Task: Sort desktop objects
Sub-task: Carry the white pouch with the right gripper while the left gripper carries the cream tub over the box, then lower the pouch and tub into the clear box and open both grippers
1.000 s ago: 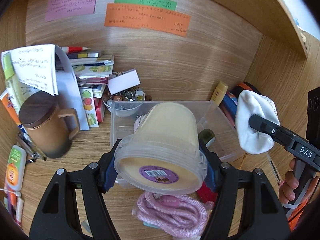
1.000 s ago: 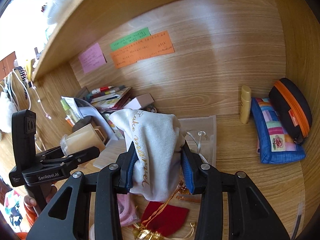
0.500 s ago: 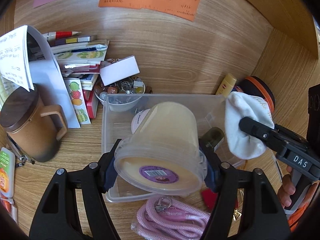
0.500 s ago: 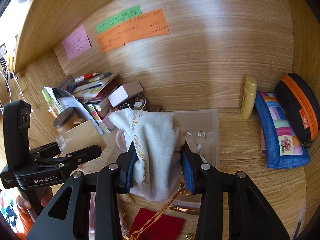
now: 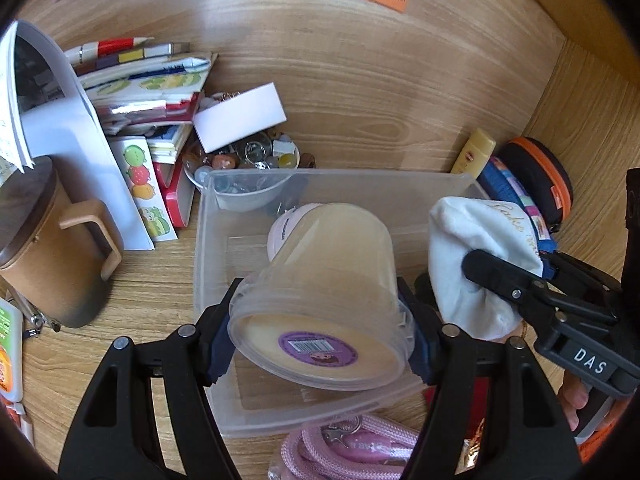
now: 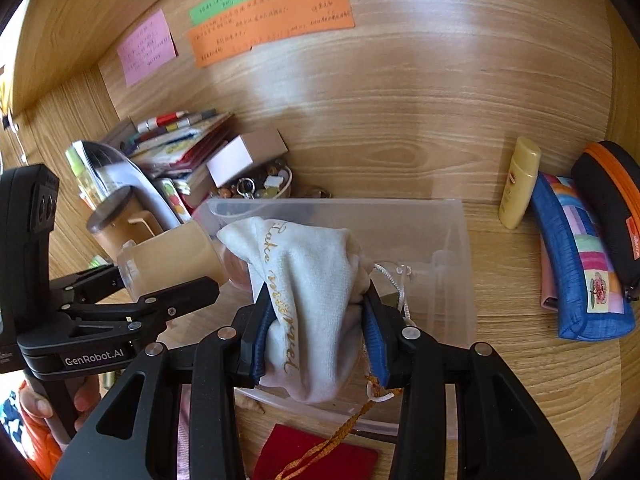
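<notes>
**Two held things hang over the clear bin**

The left tool is closed on a round translucent tub, its blue pads pressing the wide lidded end on both sides. The tub lies tilted: the lid with the purple label faces the camera, and the narrower bottom points away and down into the clear plastic bin. So its long axis runs from near to far, along the fingers.

The right tool is closed more narrowly on a white drawstring pouch with gold writing. The soft cloth bulges above and below the pads, and its cord hangs on the right side.

The bin stands on the wooden table, directly under and in front of both tools. The tub is over the left half of the bin, the pouch over the right half. In my judgement both loads only need to go down and a little forward before release; neither hand is clearly nearer. The bin already holds a round pale thing beyond the tub, so the tub may land against it.
</notes>
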A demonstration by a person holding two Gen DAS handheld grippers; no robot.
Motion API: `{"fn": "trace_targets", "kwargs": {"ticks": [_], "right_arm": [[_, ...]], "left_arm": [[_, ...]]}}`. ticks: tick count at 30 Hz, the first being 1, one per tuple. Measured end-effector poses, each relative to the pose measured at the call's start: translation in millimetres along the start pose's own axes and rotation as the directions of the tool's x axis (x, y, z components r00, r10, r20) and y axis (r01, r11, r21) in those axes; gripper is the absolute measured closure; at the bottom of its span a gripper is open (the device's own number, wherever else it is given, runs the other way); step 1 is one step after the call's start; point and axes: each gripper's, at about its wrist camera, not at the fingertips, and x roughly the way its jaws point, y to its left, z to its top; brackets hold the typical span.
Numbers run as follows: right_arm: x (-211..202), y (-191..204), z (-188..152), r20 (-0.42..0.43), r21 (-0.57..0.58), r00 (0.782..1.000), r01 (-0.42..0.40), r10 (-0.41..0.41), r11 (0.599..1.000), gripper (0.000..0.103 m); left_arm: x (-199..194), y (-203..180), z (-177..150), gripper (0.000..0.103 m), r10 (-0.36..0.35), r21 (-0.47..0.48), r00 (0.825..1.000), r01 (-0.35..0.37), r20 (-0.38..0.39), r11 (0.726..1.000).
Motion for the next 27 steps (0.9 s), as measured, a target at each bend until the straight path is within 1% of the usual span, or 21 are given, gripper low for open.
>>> {"fn": "trace_targets", "kwargs": {"ticks": [3, 5, 8, 12, 14, 18, 19, 22, 27], "right_arm": [[5.5, -1.4, -1.8, -0.016, 0.003, 1.0, -0.002, 0.002, 1.0, 0.067], [10.0, -1.6, -3.3, -0.026, -0.003, 1.0, 0.013, -0.013, 1.0, 0.066], [12.8, 0.5, -4.4, -0.026, -0.018, 0.999, 0.025, -0.026, 1.0, 0.065], [14.7, 1.9, -5.3, -0.023, -0.03, 0.999, 0.039, -0.04, 0.999, 0.063], [15.6, 3.2, -6.5, -0.022, -0.038, 0.999, 0.046, -0.047, 0.998, 0.063], [17.3, 4.2, -8.8, -0.02, -0.045, 0.998, 0.06, -0.061, 0.997, 0.06], [18.5, 4.1, -8.9, -0.024, -0.044, 0.997, 0.067, -0.068, 0.997, 0.057], [21.3, 1.6, -9.5, -0.038, -0.032, 0.998, 0.059, -0.06, 0.998, 0.054], [20.8, -0.6, -9.9, -0.051, -0.021, 0.997, 0.05, -0.051, 0.999, 0.05]], "left_arm": [[5.9, -1.2, -1.0, 0.034, 0.003, 0.005, 1.0, -0.003, -0.012, 1.0], [7.3, -4.7, -1.3, 0.034, 0.021, 0.024, 1.0, -0.021, -0.011, 0.999], [11.4, -7.5, -2.1, 0.034, 0.02, 0.039, 1.0, -0.019, -0.021, 0.999], [18.8, -15.0, -4.1, 0.034, 0.061, 0.08, 0.998, -0.059, -0.024, 0.995], [20.2, -17.4, -5.1, 0.034, 0.065, 0.092, 0.998, -0.063, -0.024, 0.994], [22.5, -18.2, -5.7, 0.034, 0.091, 0.106, 0.996, -0.088, -0.02, 0.99], [23.6, -19.1, -6.0, 0.034, 0.1, 0.113, 0.995, -0.097, -0.02, 0.989], [25.8, -21.7, -7.8, 0.034, 0.128, 0.132, 0.992, -0.124, -0.018, 0.983], [24.1, -18.4, -7.3, 0.033, 0.105, 0.119, 0.994, -0.102, -0.019, 0.988]]}}
